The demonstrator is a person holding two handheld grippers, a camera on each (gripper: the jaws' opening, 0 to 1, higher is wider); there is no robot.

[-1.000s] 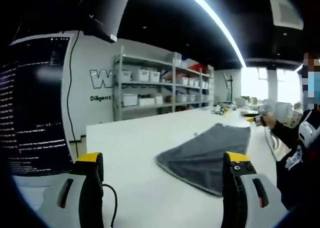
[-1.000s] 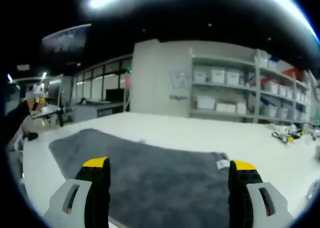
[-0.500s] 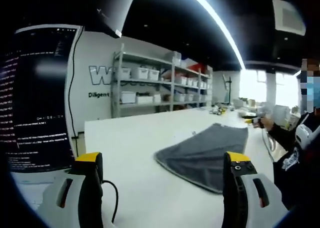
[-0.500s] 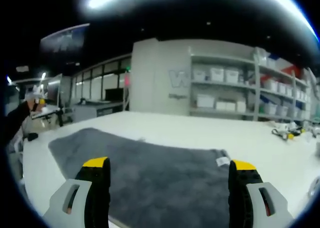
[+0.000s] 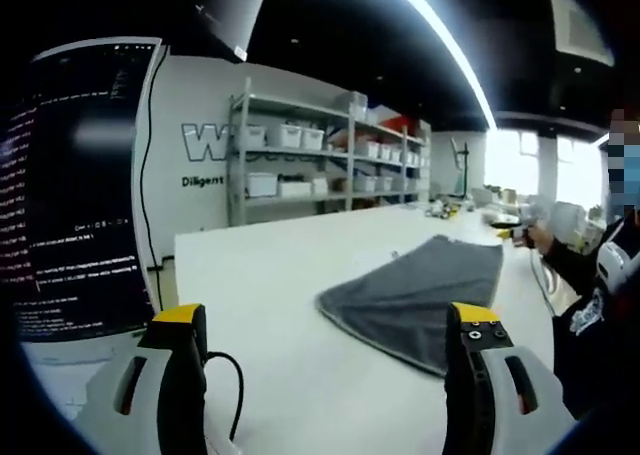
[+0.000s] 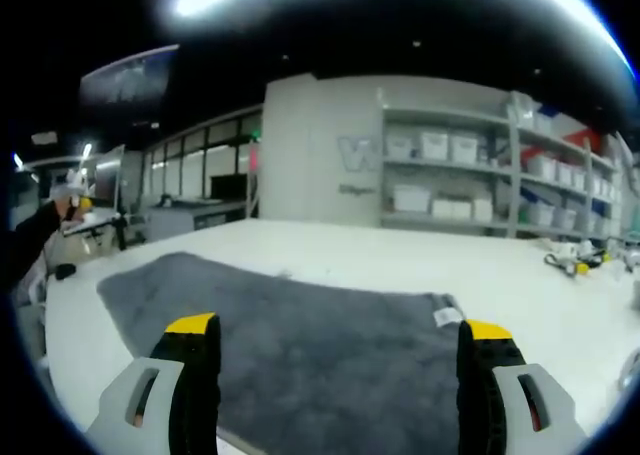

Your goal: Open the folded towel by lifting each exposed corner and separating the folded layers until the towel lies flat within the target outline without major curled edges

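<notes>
A grey folded towel lies on the white table, to the right of centre in the left gripper view. My left gripper is open above the table's near part, short of the towel, with nothing between its jaws. In the right gripper view the towel spreads wide just beyond my right gripper, which is open and empty; a small white label sits at the towel's right corner. The other gripper is small at the far left, held by a hand.
A dark monitor with text stands at the left, and a black cable runs over the table near the left jaw. Metal shelves with white bins line the back wall. A person stands at the right. Small items lie at the table's far right.
The left gripper view has shifted slightly; the towel sits a little further right and higher. The right gripper view is almost unchanged. Both grippers stay open.
</notes>
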